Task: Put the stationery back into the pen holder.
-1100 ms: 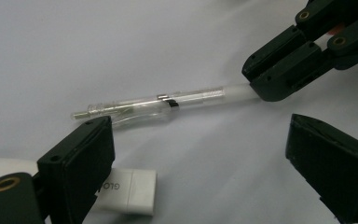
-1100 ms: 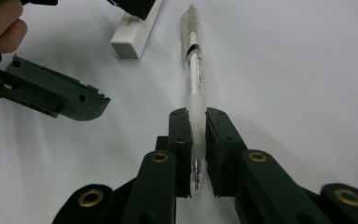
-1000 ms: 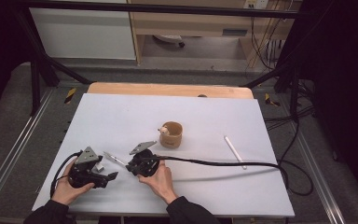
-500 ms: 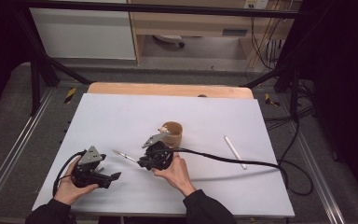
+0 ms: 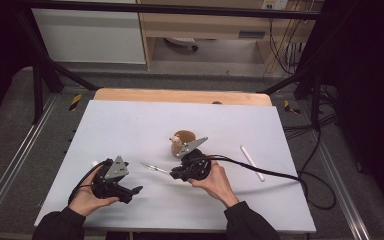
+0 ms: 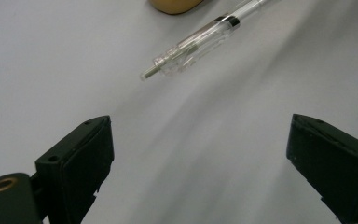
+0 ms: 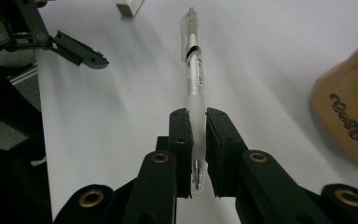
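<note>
right hand-held gripper (image 7: pixel 198 122) clamps pen (image 7: pixel 193 70) | brown cup (image 5: pixel 181 141) contents unclear

The surface (image 5: pixel 130 125) is seen from above and in front; each tongs-mounted camera looks close along its jaws — the pen (image 7: pixel 193 60) is shared by all three.
</note>
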